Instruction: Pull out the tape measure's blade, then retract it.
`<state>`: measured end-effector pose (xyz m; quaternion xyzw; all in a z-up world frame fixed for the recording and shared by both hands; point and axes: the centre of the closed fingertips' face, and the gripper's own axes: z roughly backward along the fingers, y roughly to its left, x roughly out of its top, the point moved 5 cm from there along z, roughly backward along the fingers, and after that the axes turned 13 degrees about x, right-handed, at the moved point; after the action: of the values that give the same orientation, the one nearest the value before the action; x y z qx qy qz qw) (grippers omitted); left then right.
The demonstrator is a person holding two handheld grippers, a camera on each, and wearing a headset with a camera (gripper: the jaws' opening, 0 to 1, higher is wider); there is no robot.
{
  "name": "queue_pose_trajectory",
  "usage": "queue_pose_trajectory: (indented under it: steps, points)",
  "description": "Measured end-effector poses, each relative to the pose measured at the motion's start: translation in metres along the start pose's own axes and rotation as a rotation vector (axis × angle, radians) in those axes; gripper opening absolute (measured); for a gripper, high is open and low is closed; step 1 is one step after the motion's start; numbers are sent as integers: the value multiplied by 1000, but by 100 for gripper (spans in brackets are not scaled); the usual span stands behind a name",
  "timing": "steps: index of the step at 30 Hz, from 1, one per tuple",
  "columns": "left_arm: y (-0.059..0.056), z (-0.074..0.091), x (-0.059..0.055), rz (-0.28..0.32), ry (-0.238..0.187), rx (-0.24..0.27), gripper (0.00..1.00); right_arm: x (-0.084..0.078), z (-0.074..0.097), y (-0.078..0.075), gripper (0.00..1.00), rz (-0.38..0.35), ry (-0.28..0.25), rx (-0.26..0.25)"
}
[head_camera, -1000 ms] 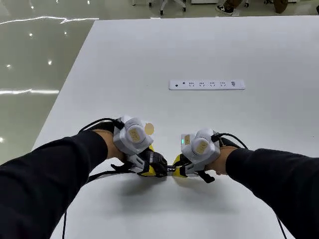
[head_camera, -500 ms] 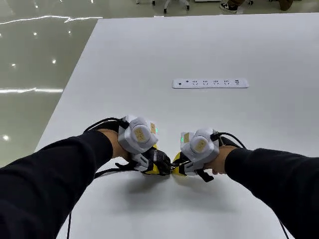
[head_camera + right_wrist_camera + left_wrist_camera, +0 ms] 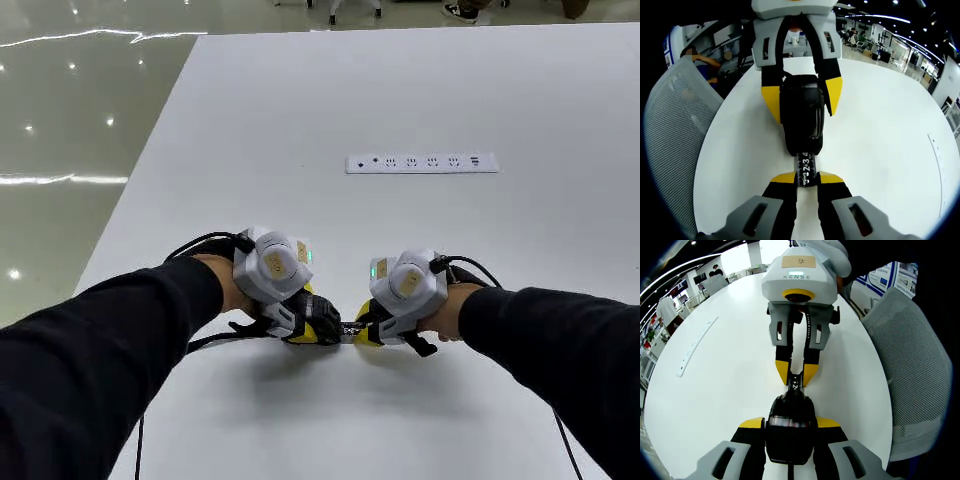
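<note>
Head view showed the black, yellow-trimmed plastic tape measure case [image 3: 320,322] low in the centre of the frame, over the white table [image 3: 400,90]. It was clamped between the left gripper's [image 3: 790,422] jaws with its mouth pointing frame-right. Its short numbered blade [image 3: 805,169] ran left to right from the case into the right gripper [image 3: 807,178], whose jaws were pinched tight on the tip.

In the head view, the left hand-held gripper [image 3: 305,330] hides most of the tape measure [image 3: 322,326]. At 6 o'clock in its own view, the right hand-held gripper [image 3: 807,178] covers the end of the blade [image 3: 804,167].
</note>
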<state>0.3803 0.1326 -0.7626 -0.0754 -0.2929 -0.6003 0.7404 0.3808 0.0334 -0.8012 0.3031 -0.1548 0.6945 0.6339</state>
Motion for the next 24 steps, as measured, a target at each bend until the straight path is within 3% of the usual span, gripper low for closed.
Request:
queue_pose_trajectory:
  steps: [24]
  points:
    - [-1, -1, 0, 8, -6, 15, 33, -23, 16, 2, 10, -37, 6, -15]
